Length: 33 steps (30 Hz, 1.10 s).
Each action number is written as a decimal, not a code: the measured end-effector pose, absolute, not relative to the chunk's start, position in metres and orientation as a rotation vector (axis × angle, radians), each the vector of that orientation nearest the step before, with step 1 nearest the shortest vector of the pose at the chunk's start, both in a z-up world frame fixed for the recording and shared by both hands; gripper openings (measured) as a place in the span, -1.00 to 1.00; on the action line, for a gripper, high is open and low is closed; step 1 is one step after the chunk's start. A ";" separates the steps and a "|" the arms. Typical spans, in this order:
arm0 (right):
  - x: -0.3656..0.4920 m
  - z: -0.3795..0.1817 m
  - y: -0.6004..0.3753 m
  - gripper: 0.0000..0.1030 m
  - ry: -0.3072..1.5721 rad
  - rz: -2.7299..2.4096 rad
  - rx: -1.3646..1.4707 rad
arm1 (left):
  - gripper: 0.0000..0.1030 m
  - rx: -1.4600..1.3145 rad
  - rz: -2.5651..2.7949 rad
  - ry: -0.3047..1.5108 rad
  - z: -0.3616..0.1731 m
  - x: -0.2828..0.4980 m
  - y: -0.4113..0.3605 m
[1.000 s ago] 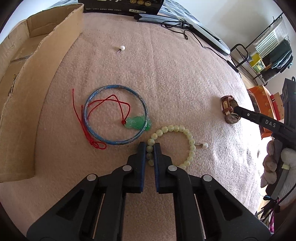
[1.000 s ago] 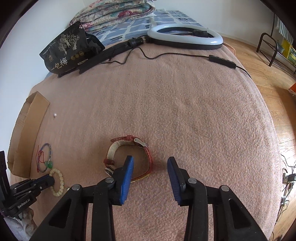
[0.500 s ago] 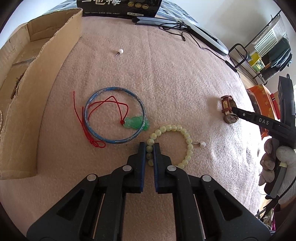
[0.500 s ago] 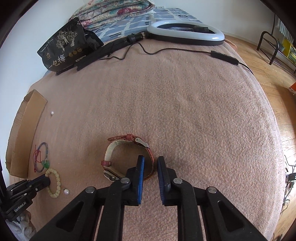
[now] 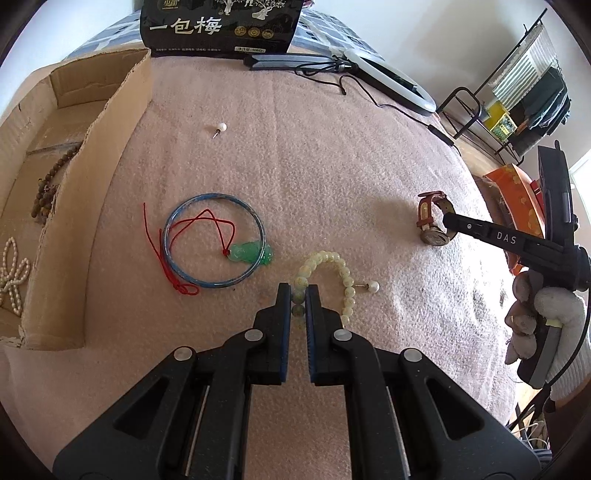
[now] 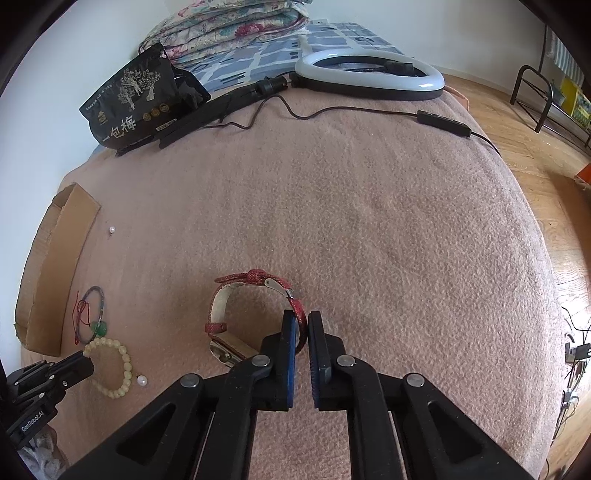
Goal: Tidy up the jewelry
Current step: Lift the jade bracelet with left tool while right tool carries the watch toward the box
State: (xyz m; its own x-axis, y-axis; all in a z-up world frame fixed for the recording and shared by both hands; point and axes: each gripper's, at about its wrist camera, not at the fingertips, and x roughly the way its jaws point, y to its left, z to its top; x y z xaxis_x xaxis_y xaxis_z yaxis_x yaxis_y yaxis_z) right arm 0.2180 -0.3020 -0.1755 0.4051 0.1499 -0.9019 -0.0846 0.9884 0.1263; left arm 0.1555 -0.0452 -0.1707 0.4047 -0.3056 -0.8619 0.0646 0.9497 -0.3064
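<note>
My left gripper (image 5: 298, 291) is shut on a pale green bead bracelet (image 5: 338, 267) and lifts one side of it off the pink blanket; it also shows in the right wrist view (image 6: 110, 360). My right gripper (image 6: 302, 325) is shut on the strap of a red watch (image 6: 236, 295), which stands on edge; the watch also shows in the left wrist view (image 5: 430, 218). A blue bangle (image 5: 214, 243) with a red cord and green pendant (image 5: 249, 253) lies left of the bracelet. A pearl pin (image 5: 373, 286) lies beside the bracelet, another pearl pin (image 5: 221, 127) farther back.
An open cardboard box (image 5: 66, 155) at the left holds brown beads (image 5: 48, 184) and a pearl strand (image 5: 13, 269). A black bag (image 5: 221, 26), a ring light (image 6: 369, 75) and its cable (image 6: 443, 123) lie at the far edge. The blanket drops off to wooden floor at the right.
My right gripper closed on the watch strap and tipped the watch up on edge. My left gripper, shut on the bracelet, lifted and drew it together. More of the box interior shows.
</note>
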 end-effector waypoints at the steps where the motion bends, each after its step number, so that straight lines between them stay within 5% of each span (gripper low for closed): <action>1: 0.217 -0.175 -0.301 -0.92 1.142 0.148 0.063 | -0.90 -0.240 -0.237 1.129 -0.169 0.155 -0.045; 33: 0.185 -0.108 -0.249 -0.92 1.006 0.258 0.048 | -0.90 -0.220 -0.281 0.951 -0.090 0.132 -0.021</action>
State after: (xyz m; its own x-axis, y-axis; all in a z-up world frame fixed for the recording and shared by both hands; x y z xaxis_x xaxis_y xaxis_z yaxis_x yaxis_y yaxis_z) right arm 0.1847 -0.2494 -0.1084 0.5076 0.2360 -0.8287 -0.1922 0.9685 0.1580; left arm 0.1319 -0.0215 -0.0901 0.5489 -0.3311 -0.7675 0.1393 0.9416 -0.3066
